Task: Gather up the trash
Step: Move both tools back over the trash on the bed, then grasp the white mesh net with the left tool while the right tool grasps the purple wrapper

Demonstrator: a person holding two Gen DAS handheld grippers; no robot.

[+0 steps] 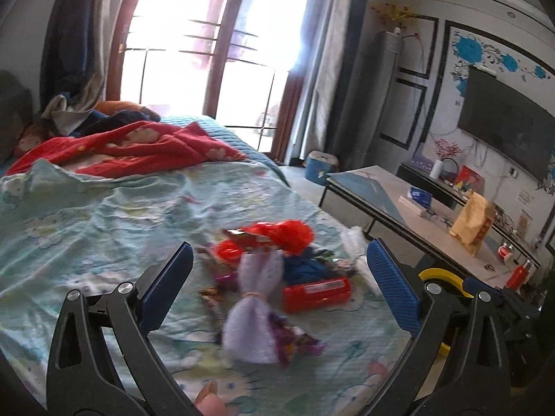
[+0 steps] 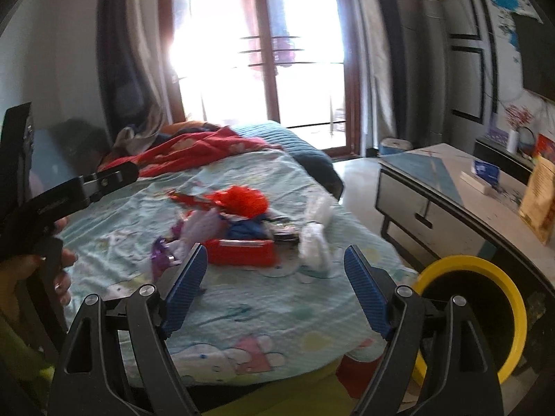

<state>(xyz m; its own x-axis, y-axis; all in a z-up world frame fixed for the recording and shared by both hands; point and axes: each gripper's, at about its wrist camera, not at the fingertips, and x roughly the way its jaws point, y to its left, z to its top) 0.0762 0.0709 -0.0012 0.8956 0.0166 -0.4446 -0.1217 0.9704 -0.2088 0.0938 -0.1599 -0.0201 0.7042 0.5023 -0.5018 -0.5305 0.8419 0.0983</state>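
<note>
Left tool [image 1: 279, 279]: held spread above the trash pile [image 1: 277, 263] on the bed [image 1: 104, 215].
Right tool [image 2: 275, 287]: held spread, levelled toward the red box [image 2: 242, 253].

A bed [image 1: 86, 228] with a pale cartoon-print sheet carries a rumpled red blanket [image 1: 138, 149] near the bright window [image 1: 215, 45]. Beside the bed stands a low counter [image 1: 388, 204] bearing a tan paper bag [image 1: 473, 223], and a dark television [image 1: 506, 124] hangs on the flower-decorated wall
</note>
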